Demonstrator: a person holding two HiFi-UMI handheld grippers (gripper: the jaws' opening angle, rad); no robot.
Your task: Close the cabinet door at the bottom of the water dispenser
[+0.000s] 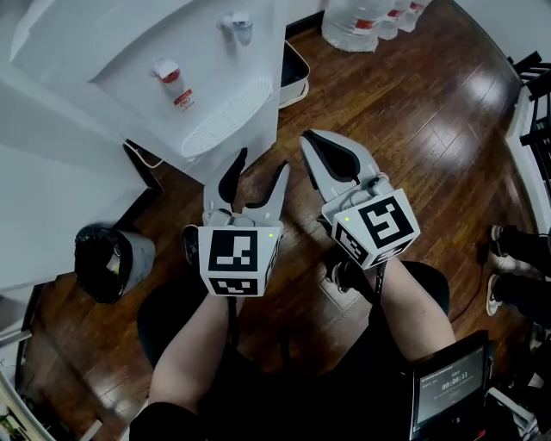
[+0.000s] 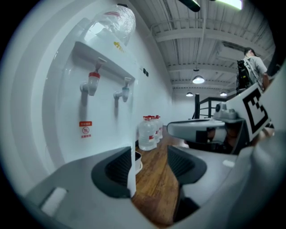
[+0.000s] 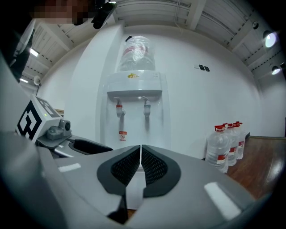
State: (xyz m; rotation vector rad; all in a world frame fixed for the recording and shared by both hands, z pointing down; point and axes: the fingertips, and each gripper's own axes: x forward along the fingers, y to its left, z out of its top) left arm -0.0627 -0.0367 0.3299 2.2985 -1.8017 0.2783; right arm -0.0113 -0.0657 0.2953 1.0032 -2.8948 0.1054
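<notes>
The white water dispenser [image 1: 172, 77] stands at the upper left, with a red tap and a pale tap above its drip grille. My left gripper [image 1: 258, 168] points at its lower front with its jaws apart. In the left gripper view, the dispenser [image 2: 89, 103] fills the left, and a thin white upright edge [image 2: 131, 172], seemingly the cabinet door, stands right beside the left pad of my left gripper [image 2: 149, 167]; contact is unclear. My right gripper [image 1: 308, 139] is beside it on the right, shut on nothing. In the right gripper view, this gripper [image 3: 140, 154] faces the dispenser [image 3: 134, 103] squarely.
Several large water bottles [image 1: 362, 21] stand on the wood floor to the right of the dispenser. A white tray-like container [image 1: 294, 73] sits by its side. A black bin [image 1: 108, 258] is at the left. A person's shoes [image 1: 508, 241] show at the right edge.
</notes>
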